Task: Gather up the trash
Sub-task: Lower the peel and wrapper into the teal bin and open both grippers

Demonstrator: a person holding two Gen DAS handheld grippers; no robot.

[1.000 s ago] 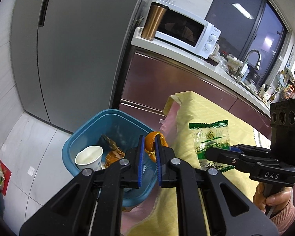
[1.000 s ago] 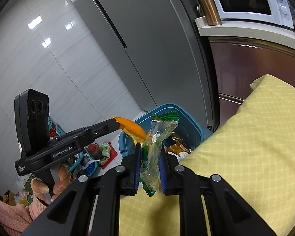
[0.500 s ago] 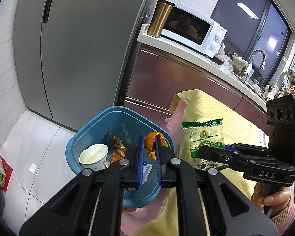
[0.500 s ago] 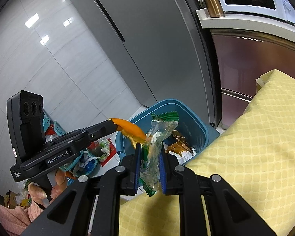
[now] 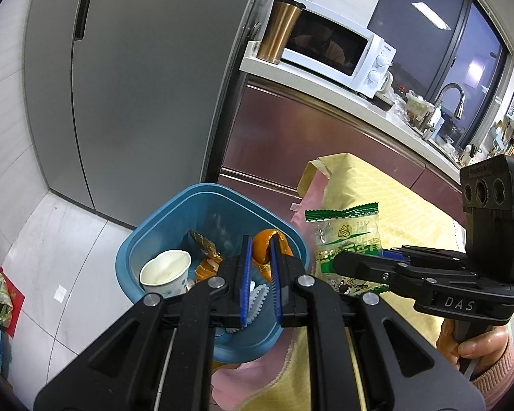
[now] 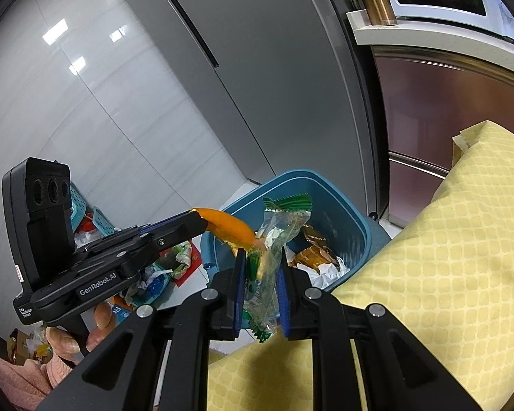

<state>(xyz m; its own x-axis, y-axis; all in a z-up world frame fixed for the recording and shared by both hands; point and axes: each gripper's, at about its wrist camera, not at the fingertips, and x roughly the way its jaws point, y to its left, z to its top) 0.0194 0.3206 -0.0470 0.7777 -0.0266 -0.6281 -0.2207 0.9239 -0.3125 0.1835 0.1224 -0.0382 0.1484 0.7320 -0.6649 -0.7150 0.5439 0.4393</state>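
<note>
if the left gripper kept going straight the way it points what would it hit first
Most likely the trash inside the blue bin, near the white paper below the left gripper holding the orange peel; depth is unclear.

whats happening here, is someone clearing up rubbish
Yes. A person holds a gripper in each hand over a blue bin beside a yellow-covered table. The left gripper is shut on a piece of orange peel, and the right gripper is shut on a clear snack wrapper with green edges. The bin already holds a paper cup and other wrappers. Neither piece has been dropped yet.
</note>
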